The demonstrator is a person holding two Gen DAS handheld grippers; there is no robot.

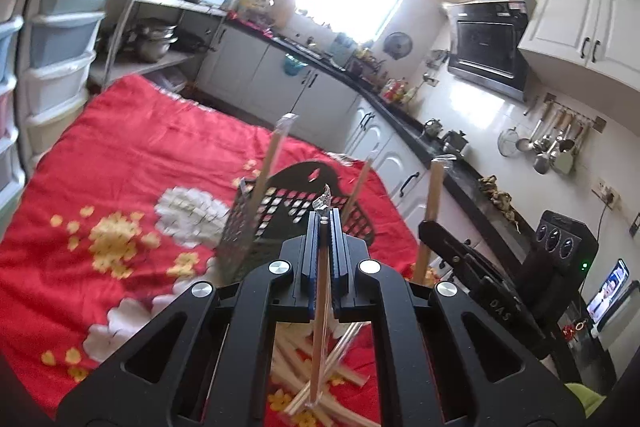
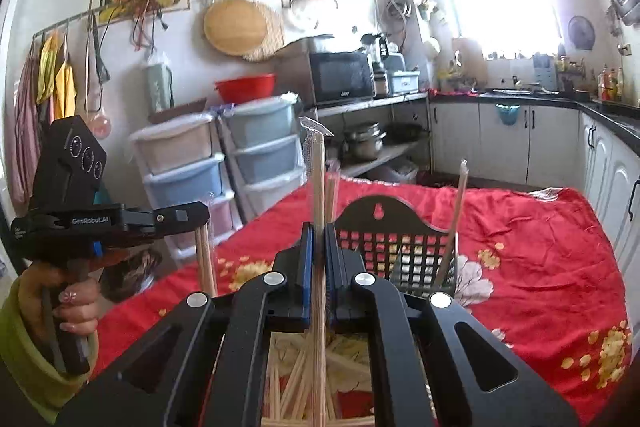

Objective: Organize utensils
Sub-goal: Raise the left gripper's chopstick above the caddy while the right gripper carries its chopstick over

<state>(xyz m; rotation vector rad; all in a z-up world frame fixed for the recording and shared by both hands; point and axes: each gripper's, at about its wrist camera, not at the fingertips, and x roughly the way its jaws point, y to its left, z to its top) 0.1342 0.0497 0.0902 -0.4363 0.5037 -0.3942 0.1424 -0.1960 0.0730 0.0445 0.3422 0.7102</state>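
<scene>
I hold two grippers over a table with a red flower cloth (image 1: 132, 147). My left gripper (image 1: 323, 223) is pinched almost shut on one pair of wrapped chopsticks (image 1: 320, 307). The sticks poke up only a little past the blue pads, and the clear wrapper tip sticks out at the top. My right gripper (image 2: 316, 231) is also pinched almost shut, on another wrapped pair (image 2: 318, 179). This pair stands up tall, well past the fingertips.

Just in front of both grippers sits a black basket (image 2: 400, 251) with square holes in its wall. It stands on the cloth. One wrapped pair (image 2: 456, 223) leans inside it, against the right side in the right wrist view. In the left wrist view I see two pairs standing up in the basket, one at the left (image 1: 272, 163) and one at the right (image 1: 360, 187).

Under my grippers, close to me, lies a messy pile of loose chopsticks (image 2: 296, 379) on the cloth.

In the left wrist view the right gripper comes in from the right side with its pair, very near the basket. In the right wrist view the left gripper sits off to the left, held by a hand (image 2: 76, 311) in a green sleeve.

Behind the table stand plastic drawers (image 2: 260, 147), a microwave (image 2: 340, 75) and a red bowl (image 2: 244, 87).
</scene>
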